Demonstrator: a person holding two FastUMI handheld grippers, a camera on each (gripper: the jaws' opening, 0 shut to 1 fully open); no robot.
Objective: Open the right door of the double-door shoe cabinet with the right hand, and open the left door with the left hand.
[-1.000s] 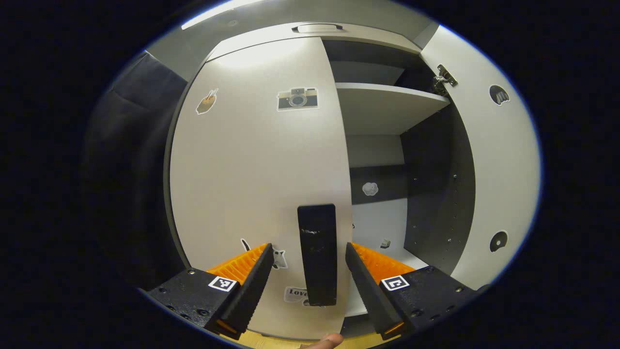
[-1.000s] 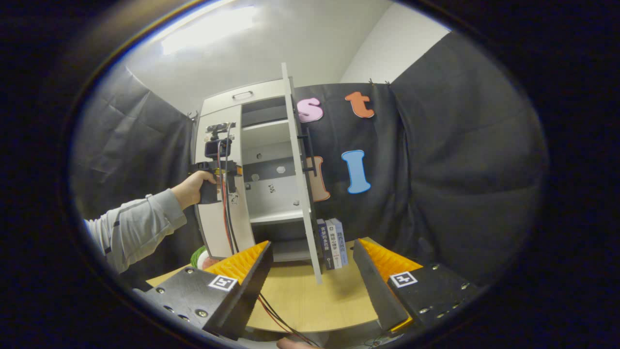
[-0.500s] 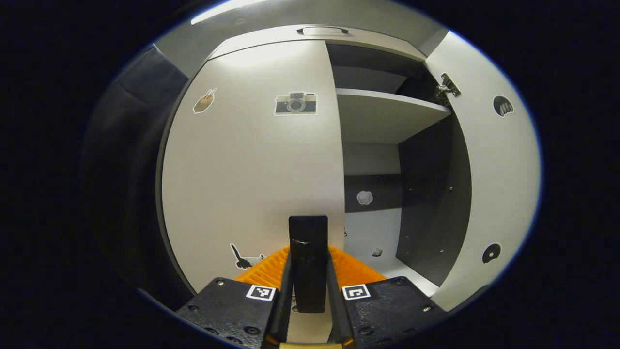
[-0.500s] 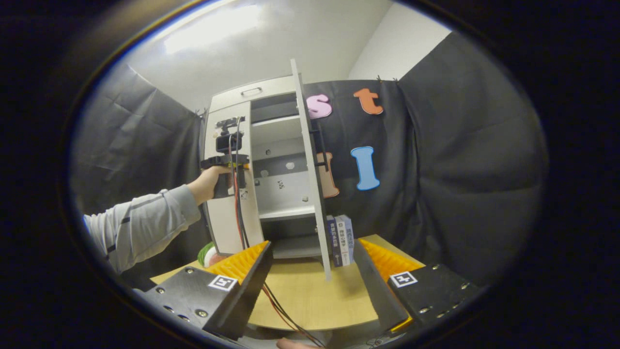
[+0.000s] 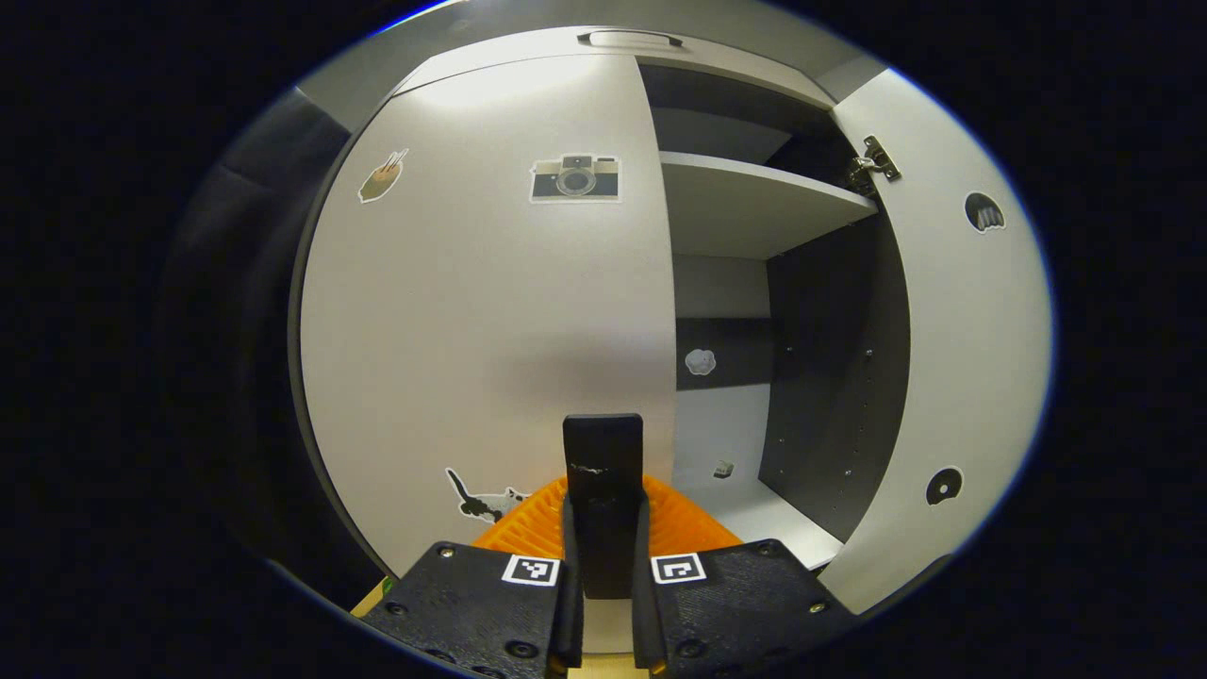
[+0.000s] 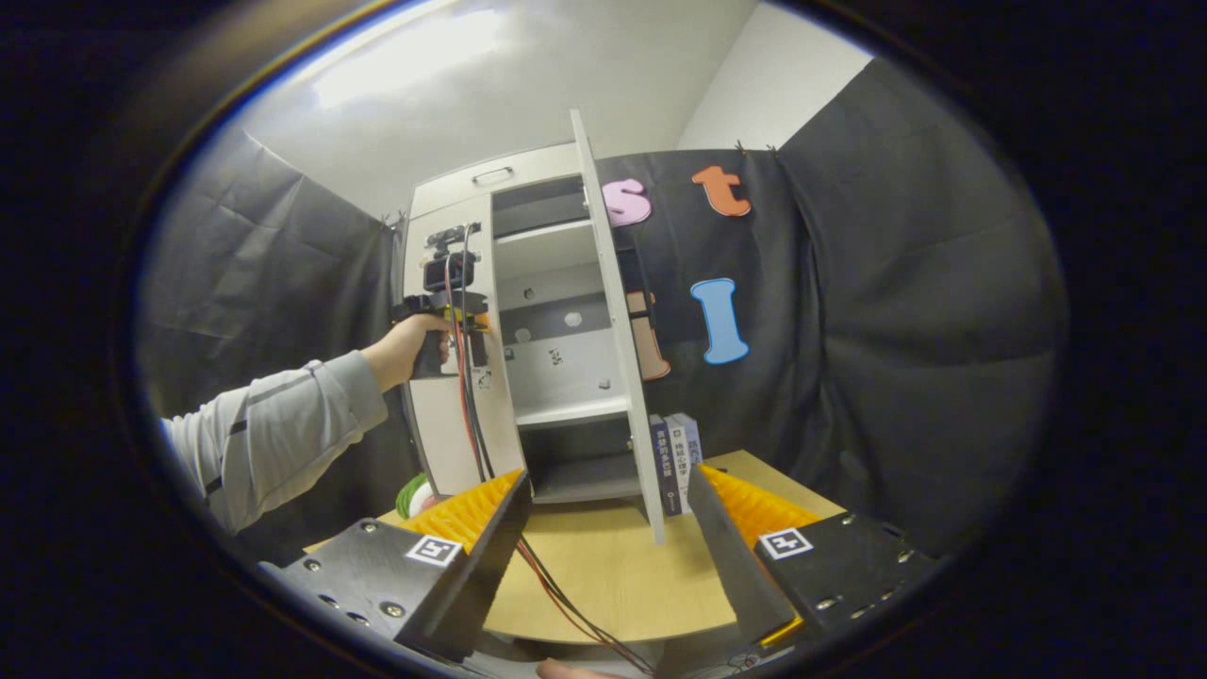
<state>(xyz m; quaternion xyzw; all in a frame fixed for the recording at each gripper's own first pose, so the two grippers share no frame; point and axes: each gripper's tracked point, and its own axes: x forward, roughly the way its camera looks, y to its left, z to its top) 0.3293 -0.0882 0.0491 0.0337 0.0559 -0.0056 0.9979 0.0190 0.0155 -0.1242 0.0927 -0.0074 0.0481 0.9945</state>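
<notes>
White cabinet (image 6: 453, 434): two doors, one open (image 6: 618, 321), one closed (image 5: 481, 311).

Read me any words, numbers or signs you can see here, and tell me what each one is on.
Nothing can be read for certain.
Spines of the books beside the cabinet: there is print, too small to read.
Stickers on the left door, such as the camera sticker: pictures, no words visible.

In the right gripper view, books (image 6: 681, 453) stand at the shoe cabinet's (image 6: 528, 330) four o'clock, on the table (image 6: 603, 585).
</notes>
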